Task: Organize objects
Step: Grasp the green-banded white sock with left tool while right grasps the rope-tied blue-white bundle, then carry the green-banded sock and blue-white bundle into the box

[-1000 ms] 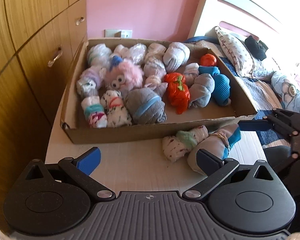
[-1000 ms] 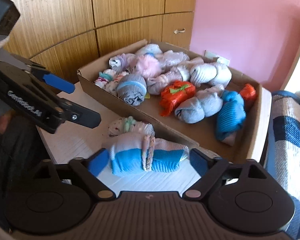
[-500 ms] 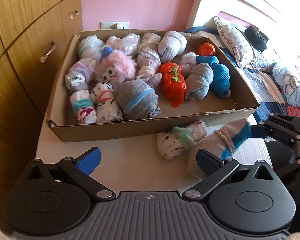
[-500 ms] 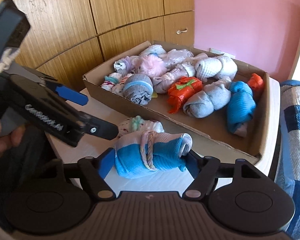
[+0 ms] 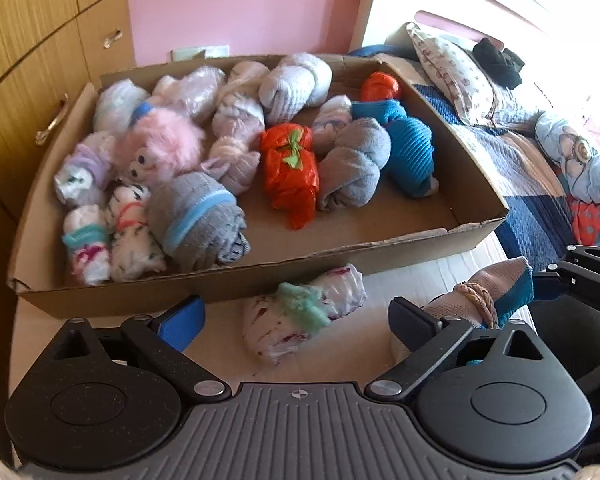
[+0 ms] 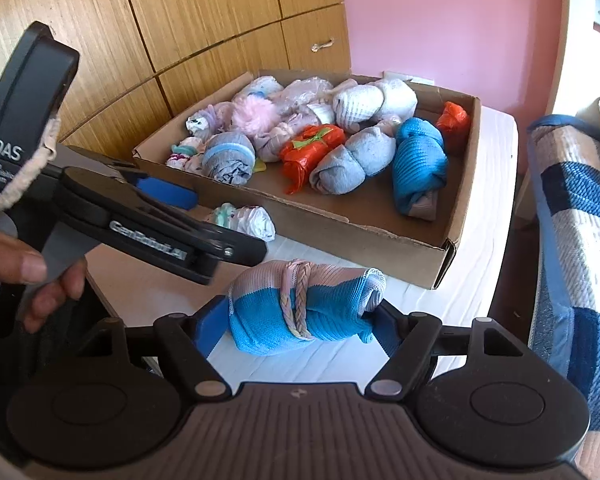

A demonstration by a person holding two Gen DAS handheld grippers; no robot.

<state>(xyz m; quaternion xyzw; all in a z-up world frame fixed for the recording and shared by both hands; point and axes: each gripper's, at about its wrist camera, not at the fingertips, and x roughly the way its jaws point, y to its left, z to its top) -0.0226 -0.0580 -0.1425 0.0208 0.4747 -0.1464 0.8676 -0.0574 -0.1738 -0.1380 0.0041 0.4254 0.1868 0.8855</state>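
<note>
My right gripper [image 6: 300,322] is shut on a pink-and-blue sock roll [image 6: 304,304] tied with a braided band, and holds it above the white tabletop in front of the cardboard box [image 6: 364,236]. The same roll [image 5: 488,300] shows at the right of the left wrist view. My left gripper [image 5: 296,320] is open and empty over a white sock roll with a green band [image 5: 304,316], which lies on the table against the box's front wall [image 5: 260,276]. The box holds several rolled socks and a pink fluffy toy [image 5: 160,148].
A wooden wardrobe [image 5: 28,80] stands left of the table. A bed with a checked blanket [image 6: 572,220] and pillows lies to the right. The box's front right corner [image 5: 440,208] has bare cardboard floor. The left gripper body [image 6: 100,208] is close to the held roll.
My right gripper closed on the pink-and-blue roll and lifted it off the table. The left gripper stayed open and shifted slightly toward the box.
</note>
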